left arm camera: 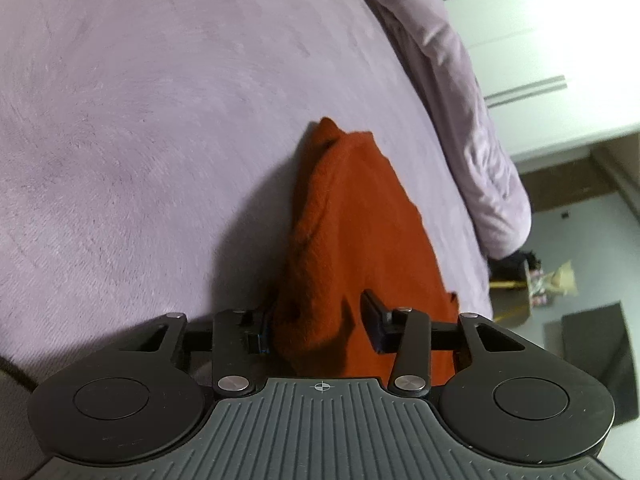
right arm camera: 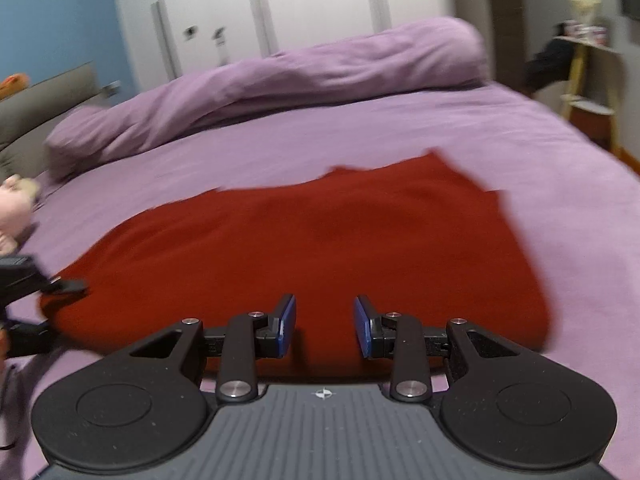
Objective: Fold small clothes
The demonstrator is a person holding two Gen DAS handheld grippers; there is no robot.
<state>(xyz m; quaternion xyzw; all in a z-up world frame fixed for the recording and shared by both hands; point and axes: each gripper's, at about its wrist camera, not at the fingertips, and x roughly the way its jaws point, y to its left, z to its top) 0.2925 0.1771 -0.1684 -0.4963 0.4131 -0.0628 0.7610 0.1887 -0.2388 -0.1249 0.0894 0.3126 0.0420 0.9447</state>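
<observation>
A red-orange garment [right arm camera: 312, 240] lies on the purple bed sheet [right arm camera: 440, 128]. In the left wrist view the garment [left arm camera: 352, 240] runs from between my fingers out over the bed. My left gripper [left arm camera: 316, 328] is open, with a fold of the cloth lying between its jaws, which stand wide apart. It also shows at the left edge of the right wrist view [right arm camera: 44, 300], at the garment's left edge. My right gripper [right arm camera: 325, 326] is open and empty, just above the garment's near edge.
A rolled purple duvet [right arm camera: 280, 76] lies along the far side of the bed. A white wardrobe [left arm camera: 540, 60] stands beyond the bed edge. A grey headboard [right arm camera: 44, 104] is at the left. A yellow shelf [right arm camera: 588, 80] stands at the right.
</observation>
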